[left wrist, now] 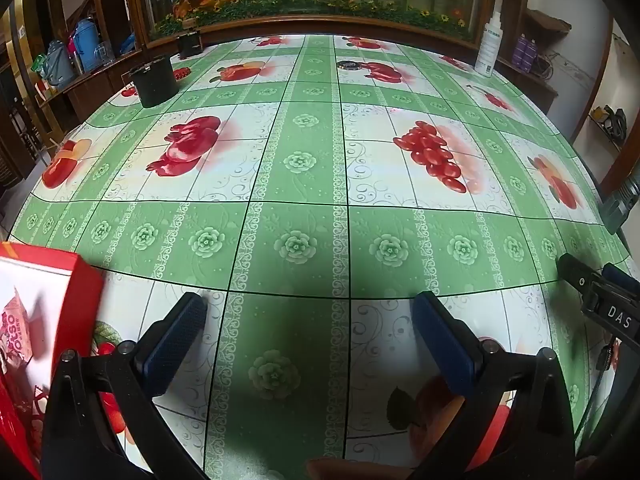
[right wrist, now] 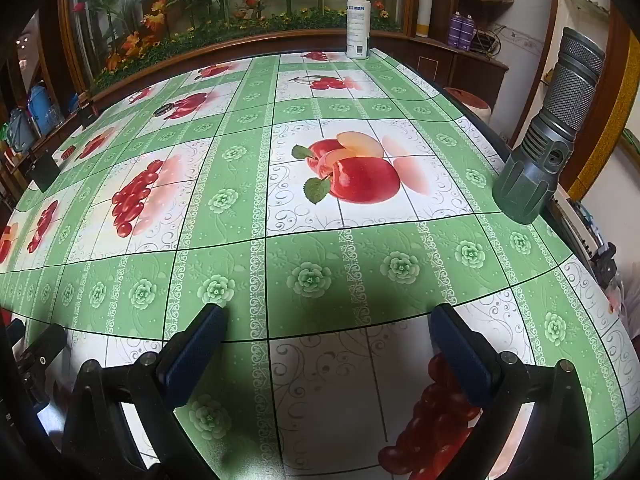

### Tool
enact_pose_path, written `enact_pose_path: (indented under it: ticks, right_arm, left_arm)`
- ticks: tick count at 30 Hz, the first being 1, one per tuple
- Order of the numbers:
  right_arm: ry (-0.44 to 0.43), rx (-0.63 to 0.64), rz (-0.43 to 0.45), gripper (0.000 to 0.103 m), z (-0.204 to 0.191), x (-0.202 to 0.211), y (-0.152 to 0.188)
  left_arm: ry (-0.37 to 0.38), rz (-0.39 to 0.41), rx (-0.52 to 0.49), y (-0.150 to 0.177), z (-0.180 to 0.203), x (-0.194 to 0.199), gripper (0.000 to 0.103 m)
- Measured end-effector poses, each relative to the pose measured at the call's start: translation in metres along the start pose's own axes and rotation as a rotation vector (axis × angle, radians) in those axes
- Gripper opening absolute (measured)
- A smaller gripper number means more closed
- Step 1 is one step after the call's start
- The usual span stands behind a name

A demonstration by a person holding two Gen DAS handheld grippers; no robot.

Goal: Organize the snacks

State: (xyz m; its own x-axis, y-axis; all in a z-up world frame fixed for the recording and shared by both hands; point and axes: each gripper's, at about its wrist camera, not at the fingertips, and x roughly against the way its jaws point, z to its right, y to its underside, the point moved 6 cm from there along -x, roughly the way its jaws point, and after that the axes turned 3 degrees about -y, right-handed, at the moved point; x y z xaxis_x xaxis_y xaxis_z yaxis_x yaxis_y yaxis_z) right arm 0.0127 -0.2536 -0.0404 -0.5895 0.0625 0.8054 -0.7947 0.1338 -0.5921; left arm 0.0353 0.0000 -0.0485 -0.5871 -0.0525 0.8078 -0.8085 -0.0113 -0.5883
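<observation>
A red snack box (left wrist: 44, 320) with white sides and a printed bag picture stands at the far left edge of the left wrist view, just left of my left gripper (left wrist: 310, 306). That gripper is open and empty, low over the green fruit-print tablecloth (left wrist: 304, 184). My right gripper (right wrist: 328, 314) is also open and empty over the same cloth (right wrist: 320, 248); it also shows at the right edge of the left wrist view (left wrist: 600, 300). No snack shows in the right wrist view.
A black pot (left wrist: 154, 82) stands at the back left. A white spray bottle (left wrist: 490, 46) (right wrist: 358, 24) stands at the back edge. A small round dark lid (left wrist: 351, 65) lies mid-back. A large grey flashlight (right wrist: 548, 136) stands head-down at the right table edge.
</observation>
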Motion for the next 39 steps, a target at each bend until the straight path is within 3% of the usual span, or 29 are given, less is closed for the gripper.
enact_pose_path:
  ticks: [33,39]
  right_arm:
    - [-0.007,-0.006,0.003,0.103,0.0,0.0,0.0]
    - [-0.007,-0.006,0.003,0.103,0.0,0.0,0.0]
  left_arm:
    - [0.0,0.001,0.0,0.0,0.0,0.0,0.103]
    - [0.024,0.003,-0.039,0.006,0.01,0.006,0.103]
